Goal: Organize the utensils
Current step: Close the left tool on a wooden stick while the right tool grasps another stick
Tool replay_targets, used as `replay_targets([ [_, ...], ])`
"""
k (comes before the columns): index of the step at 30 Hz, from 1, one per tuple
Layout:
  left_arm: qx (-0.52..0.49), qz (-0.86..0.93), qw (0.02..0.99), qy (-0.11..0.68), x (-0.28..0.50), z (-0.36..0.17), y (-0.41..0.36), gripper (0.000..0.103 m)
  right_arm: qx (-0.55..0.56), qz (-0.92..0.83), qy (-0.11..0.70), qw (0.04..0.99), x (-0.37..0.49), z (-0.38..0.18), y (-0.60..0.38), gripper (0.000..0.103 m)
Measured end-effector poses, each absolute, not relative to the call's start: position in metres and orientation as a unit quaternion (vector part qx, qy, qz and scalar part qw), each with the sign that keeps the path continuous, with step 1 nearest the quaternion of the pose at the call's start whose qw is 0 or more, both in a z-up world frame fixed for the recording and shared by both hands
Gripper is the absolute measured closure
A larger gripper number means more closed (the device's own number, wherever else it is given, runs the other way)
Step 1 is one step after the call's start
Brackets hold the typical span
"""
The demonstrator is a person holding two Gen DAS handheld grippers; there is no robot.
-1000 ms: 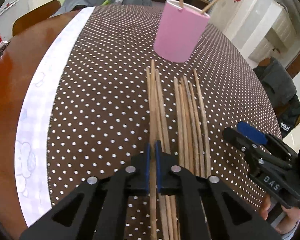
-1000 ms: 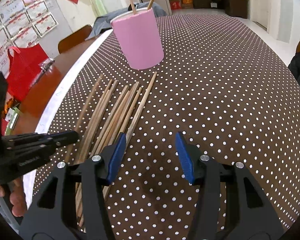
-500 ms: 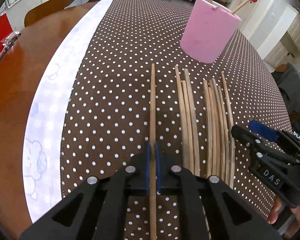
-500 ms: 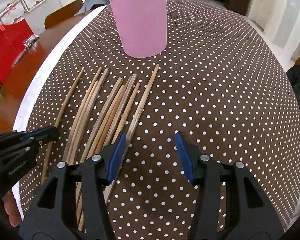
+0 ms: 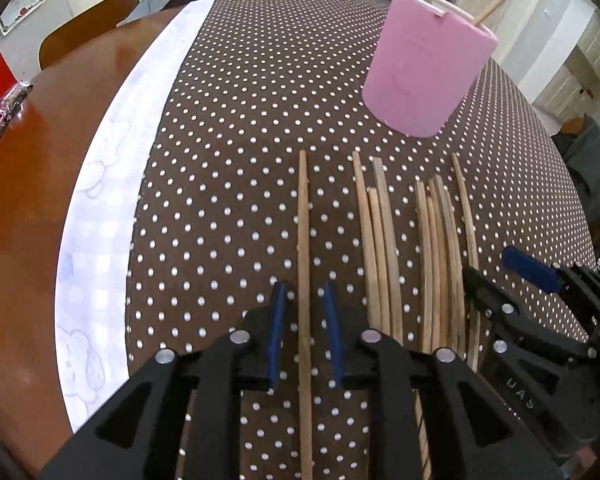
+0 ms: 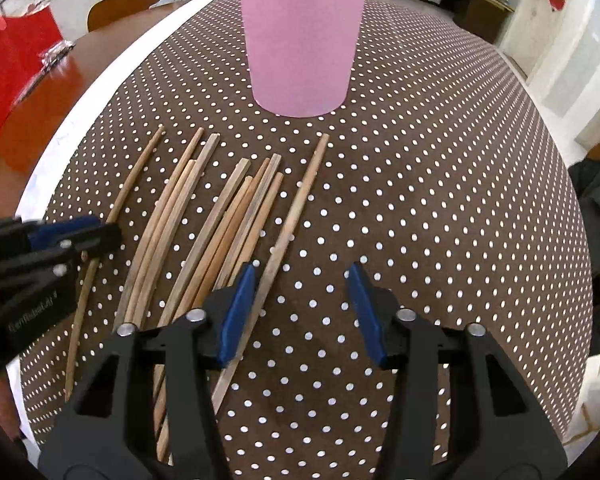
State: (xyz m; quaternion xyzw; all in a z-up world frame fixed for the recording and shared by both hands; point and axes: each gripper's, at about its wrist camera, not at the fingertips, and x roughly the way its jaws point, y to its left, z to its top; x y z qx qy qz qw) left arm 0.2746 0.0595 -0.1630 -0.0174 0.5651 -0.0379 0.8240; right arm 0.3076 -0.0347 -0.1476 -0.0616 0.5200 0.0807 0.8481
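A lone chopstick [image 5: 303, 240] lies on the polka-dot tablecloth [image 5: 228, 128], apart from the row of chopsticks [image 5: 420, 240] before a pink cup [image 5: 424, 68]. The left gripper [image 5: 305, 332] opens around it, pads clear; the right gripper [image 6: 300, 312] closes beside the rightmost stick [image 6: 296, 216], gripping nothing.

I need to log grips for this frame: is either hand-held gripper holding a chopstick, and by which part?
Neither. The left hand-held gripper is opening, its pads clear of the lone chopstick between them. The right hand-held gripper is closing, gripping nothing.
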Motion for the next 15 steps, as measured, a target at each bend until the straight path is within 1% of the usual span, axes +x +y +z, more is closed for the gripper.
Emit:
replay_targets([
  [1,-0.018,-0.039,0.824,0.565,0.277,-0.163,0.06,0.083,-0.062,0.081,0.521,0.847,0.31,-0.147,-0.033,0.068],
  [3,-0.019,-0.039,0.823,0.567,0.284,-0.163,0.059,0.084,-0.063,0.081,0.525,0.845,0.316,-0.146,-0.034,0.075],
  [4,-0.013,-0.035,0.823,0.566,0.286,-0.164,0.059,0.088,-0.062,0.082,0.526,0.844,0.316,-0.146,-0.038,0.08],
  [5,-0.007,-0.029,0.824,0.565,0.287,-0.164,0.059,0.094,-0.062,0.081,0.528,0.843,0.319,-0.145,-0.039,0.082],
  [6,-0.002,-0.024,0.826,0.563,0.293,-0.164,0.06,0.095,-0.056,0.083,0.529,0.843,0.322,-0.145,-0.043,0.087],
  [7,-0.003,-0.022,0.828,0.56,0.295,-0.164,0.06,0.096,-0.05,0.085,0.53,0.842,0.322,-0.143,-0.052,0.09],
  [10,-0.009,-0.021,0.831,0.555,0.308,-0.163,0.063,0.097,-0.03,0.093,0.532,0.841,0.322,-0.144,-0.058,0.093],
  [15,-0.035,-0.031,0.845,0.533,0.298,-0.158,0.067,0.097,0.025,0.112,0.526,0.843,0.322,-0.144,-0.079,0.097],
])
